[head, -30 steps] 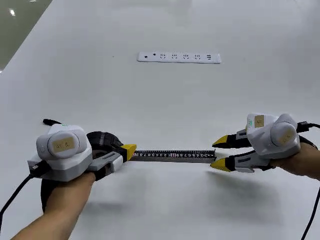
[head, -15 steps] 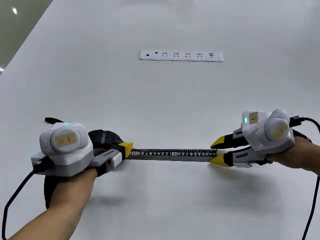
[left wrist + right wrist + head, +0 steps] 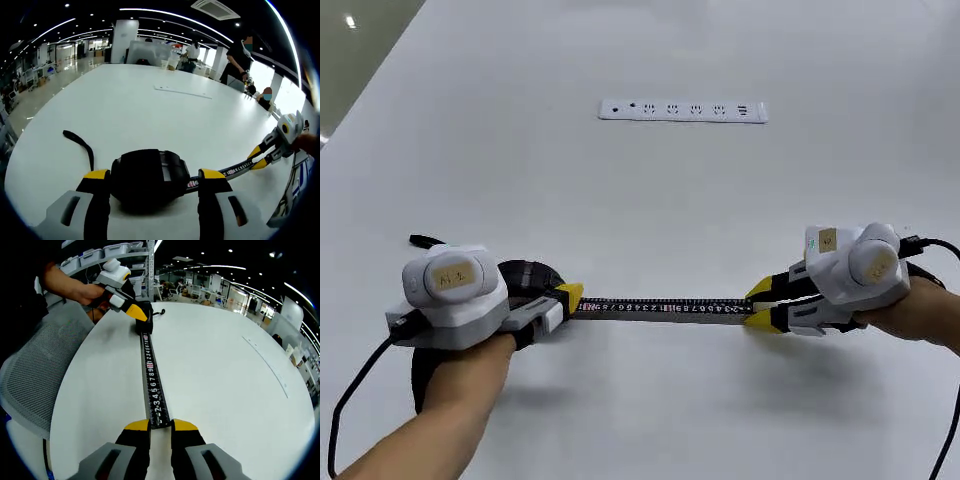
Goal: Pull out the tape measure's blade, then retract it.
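The black tape measure case (image 3: 525, 276) is held on the white table (image 3: 620, 200), low on the left in the head view. It is gripped from both sides by the left gripper (image 3: 552, 300), whose yellow tips are set wide around it. In the left gripper view the case (image 3: 150, 172) is seen squeezed between the two jaws of the left gripper (image 3: 155, 176).

The blade (image 3: 665, 306) is pulled out of the case and laid flat along the table, toward the right. Numbers are printed on it. Its far end is pinched by the right gripper (image 3: 757, 305). In the right gripper view the end of the blade (image 3: 152, 385) is seen caught between the yellow tips of the right gripper (image 3: 161, 426), which are brought close together on it.

A thin black strap (image 3: 80, 142) is seen lying on the table beside the case. A white power strip (image 3: 682, 110) is laid far off, well apart from the tape.
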Demonstrator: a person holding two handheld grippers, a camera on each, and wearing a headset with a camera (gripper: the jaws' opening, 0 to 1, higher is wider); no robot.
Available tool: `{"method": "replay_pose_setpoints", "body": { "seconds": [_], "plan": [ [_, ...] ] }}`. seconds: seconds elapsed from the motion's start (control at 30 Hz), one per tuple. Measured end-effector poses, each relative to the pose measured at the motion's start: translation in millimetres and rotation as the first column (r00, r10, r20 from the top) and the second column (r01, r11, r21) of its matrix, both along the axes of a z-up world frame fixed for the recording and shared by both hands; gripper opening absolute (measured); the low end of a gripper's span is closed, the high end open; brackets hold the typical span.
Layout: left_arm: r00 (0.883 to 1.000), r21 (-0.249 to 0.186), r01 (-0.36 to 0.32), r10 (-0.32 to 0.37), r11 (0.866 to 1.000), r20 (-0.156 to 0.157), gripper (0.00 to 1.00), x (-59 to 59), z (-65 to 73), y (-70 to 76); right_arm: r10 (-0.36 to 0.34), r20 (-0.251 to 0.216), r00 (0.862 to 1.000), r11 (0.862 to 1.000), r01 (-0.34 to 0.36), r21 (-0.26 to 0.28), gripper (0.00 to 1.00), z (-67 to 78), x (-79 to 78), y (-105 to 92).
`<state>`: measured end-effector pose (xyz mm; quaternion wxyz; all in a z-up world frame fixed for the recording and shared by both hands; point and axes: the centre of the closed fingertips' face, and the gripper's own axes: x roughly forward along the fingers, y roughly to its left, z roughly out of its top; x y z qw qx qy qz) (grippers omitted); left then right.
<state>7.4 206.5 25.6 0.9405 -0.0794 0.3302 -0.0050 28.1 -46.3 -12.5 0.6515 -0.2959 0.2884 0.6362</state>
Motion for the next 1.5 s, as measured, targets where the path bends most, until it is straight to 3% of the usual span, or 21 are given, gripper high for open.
{"method": "replay_pose_setpoints", "body": {
  "seconds": [0.77,1.5],
  "plan": [
    [1.0,0.017,-0.015,0.015,1.0,-0.019,0.62,1.9,-4.6,3.9,-0.068,-0.027,0.997,0.994,0.07,0.08,0.11,4.1,-4.2,1.7],
    [0.998,0.069,-0.028,0.032,0.997,-0.055,0.62,2.3,-8.4,4.9,-0.041,-0.009,0.999,0.997,0.041,0.07,0.08,4.0,-6.1,3.1]
  ]
}}
